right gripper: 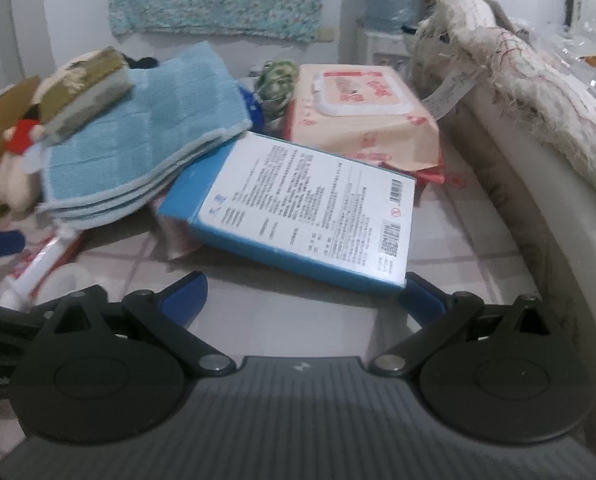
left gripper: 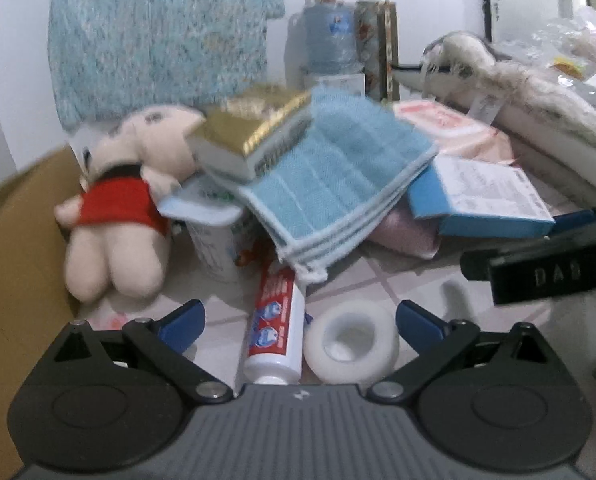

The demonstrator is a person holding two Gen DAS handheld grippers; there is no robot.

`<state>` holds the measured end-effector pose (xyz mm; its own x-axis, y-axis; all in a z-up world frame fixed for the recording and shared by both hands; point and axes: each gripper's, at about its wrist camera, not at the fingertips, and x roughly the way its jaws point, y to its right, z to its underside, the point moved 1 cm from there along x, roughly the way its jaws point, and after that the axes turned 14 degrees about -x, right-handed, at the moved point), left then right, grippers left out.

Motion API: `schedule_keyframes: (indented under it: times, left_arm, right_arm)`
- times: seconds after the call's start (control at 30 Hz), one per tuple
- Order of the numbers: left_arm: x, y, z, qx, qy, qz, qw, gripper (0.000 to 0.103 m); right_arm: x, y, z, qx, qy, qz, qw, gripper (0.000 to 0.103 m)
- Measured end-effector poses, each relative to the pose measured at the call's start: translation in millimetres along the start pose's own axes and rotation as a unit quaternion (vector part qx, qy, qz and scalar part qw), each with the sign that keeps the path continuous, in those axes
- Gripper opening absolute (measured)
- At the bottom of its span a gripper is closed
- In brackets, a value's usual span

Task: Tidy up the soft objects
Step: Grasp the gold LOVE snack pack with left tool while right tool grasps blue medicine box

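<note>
My left claw (left gripper: 299,320) hovers spread and empty over the toothpaste tube (left gripper: 274,328) and tape roll (left gripper: 351,346); my right claw (right gripper: 303,294) gapes empty before the blue box (right gripper: 298,216). Nothing is picked yet. The folded blue cloths (left gripper: 337,176) lie just ahead, pinned under a gold-topped sponge (left gripper: 250,136), which I judge must come off first.
</note>
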<state>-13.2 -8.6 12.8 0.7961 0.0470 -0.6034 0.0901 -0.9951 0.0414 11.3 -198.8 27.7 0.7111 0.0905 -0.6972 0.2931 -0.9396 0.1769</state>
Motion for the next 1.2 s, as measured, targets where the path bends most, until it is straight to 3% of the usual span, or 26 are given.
schedule_keyframes:
  times: [0.13,0.27,0.37,0.6,0.77,0.83,0.97,1.07,1.13,1.2]
  left_arm:
    - [-25.3,-8.5,-15.4,-0.004,0.022,0.009,0.9997,0.100]
    - [-35.3,-22.0,-40.5,-0.041,0.024,0.032,0.9984,0.098]
    - [-28.2,-21.8,-59.1,-0.025,0.039,0.033,0.9984,0.088]
    - [5.3,-16.1,-88.7,0.034,0.054,0.044,0.9970,0.087]
    - [32.6,-8.6,-99.8,0.065,0.045,0.054,0.9954,0.086]
    - [41.5,-8.2,-103.3,0.067,0.027,0.061,0.9955,0.070]
    - [44.8,-8.6,-105.6,0.068,0.017,0.063,0.9955,0.066]
    - [40.3,-9.5,-107.2,0.072,0.010,0.069,0.9950,0.064]
    - [34.1,-12.3,-108.1,0.072,0.005,0.071,0.9949,0.064]
    - [26.8,-16.8,-109.6,0.063,0.006,0.080,0.9948,0.064]
  right_arm:
    - [-20.4,11.3,-15.3,0.035,0.023,-0.035,0.999,0.102]
    - [-45.2,17.4,-30.5,0.007,0.063,-0.041,0.997,0.102]
    - [-53.2,28.2,-37.6,0.025,0.076,-0.081,0.994,0.102]
    - [-29.7,47.6,-60.2,0.065,0.069,-0.144,0.985,0.097]
    - [-14.9,60.8,-45.8,0.066,0.027,-0.116,0.991,0.097]
    - [-8.0,69.6,-33.9,0.087,0.004,-0.124,0.988,0.097]
    - [4.5,80.5,-22.9,0.115,-0.020,-0.097,0.988,0.097]
    - [11.2,84.1,-22.1,0.122,-0.022,-0.100,0.987,0.097]
    - [12.6,82.0,-24.1,0.109,-0.021,-0.097,0.989,0.097]
    - [9.0,69.5,-28.6,0.047,-0.016,-0.088,0.995,0.097]
